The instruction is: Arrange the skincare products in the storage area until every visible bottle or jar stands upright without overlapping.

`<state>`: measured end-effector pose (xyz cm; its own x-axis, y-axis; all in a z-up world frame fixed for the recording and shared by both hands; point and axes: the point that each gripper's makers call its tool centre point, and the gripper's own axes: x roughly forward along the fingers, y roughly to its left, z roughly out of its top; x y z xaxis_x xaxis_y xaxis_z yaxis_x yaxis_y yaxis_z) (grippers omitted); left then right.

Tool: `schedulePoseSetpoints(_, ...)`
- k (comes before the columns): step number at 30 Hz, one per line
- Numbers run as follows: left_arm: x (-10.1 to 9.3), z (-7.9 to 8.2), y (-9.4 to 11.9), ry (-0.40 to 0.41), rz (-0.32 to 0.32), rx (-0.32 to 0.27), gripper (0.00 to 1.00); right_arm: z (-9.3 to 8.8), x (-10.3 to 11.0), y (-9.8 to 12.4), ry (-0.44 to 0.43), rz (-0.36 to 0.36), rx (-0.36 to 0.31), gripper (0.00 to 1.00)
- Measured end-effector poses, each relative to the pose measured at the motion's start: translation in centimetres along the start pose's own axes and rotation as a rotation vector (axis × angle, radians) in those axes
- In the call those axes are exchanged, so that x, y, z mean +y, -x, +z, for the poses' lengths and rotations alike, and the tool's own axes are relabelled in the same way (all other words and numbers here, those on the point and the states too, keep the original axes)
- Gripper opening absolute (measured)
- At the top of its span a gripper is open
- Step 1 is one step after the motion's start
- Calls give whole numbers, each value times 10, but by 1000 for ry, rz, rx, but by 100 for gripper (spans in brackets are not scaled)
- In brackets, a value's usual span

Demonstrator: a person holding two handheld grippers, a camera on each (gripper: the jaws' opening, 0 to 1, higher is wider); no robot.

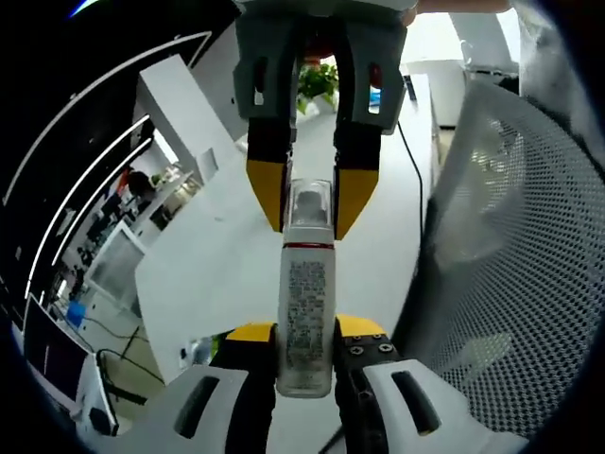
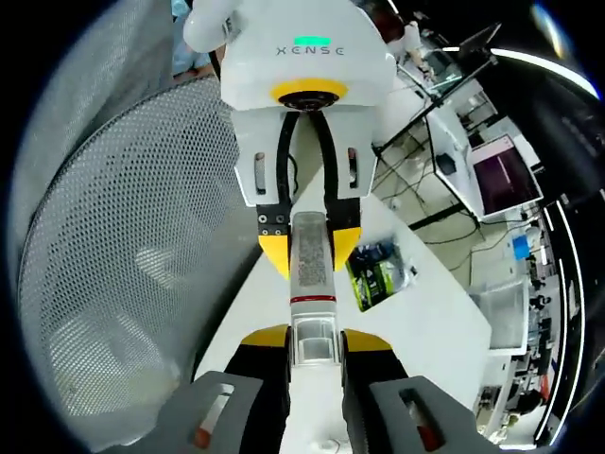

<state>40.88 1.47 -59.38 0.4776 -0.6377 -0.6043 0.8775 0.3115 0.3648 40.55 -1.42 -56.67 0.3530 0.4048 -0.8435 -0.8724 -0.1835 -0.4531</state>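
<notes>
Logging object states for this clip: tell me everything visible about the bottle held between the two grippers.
The bottle is slim and cylindrical, with a pale body, a printed text label, a thin red band and a clear cap. It is held in the air above a white table, beside a mesh basket. The left gripper clamps its base end; the right gripper clamps the cap end. It spans the gap between them, touching nothing else.

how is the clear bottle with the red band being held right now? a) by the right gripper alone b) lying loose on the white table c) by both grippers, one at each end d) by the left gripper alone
c: the clear plastic bottle with a red band is clamped at its base by the left gripper and at its transparent cap by the right gripper, above the white table.
</notes>
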Motion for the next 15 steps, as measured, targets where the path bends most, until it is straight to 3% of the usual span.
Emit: schedulePoseSetpoints(15,-10,2,2,112,-68,-23,19,-1,3,2,51,-41,-37,17)
